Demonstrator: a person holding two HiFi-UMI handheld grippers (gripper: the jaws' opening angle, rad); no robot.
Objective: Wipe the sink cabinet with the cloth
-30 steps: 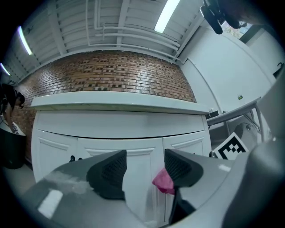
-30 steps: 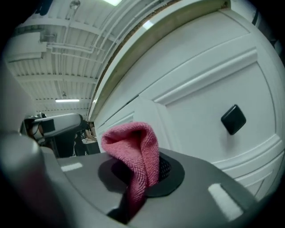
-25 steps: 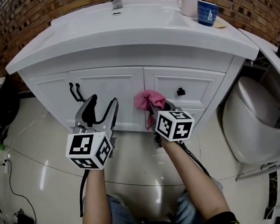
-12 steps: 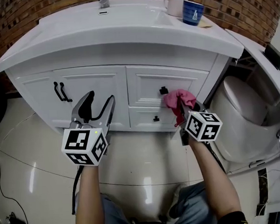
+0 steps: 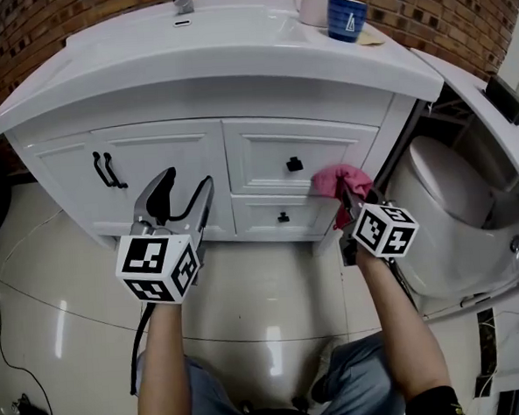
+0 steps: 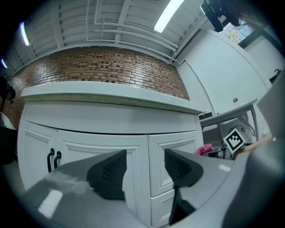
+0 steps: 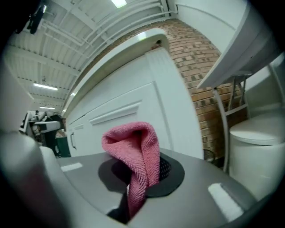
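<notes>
Right gripper view, right tool (image 7: 141, 173) clamping pink cloth (image 7: 136, 153), left tool (image 6: 143, 171) agape, empty

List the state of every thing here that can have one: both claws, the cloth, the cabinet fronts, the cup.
left claw, open, nothing between its jaws
right claw, shut on the pink cloth
pink cloth, bunched, pinched in the right claw at the upper drawer's right end
cabinet doors, shut
upper drawer, shut
lower drawer, shut
blue cup, upright
</notes>
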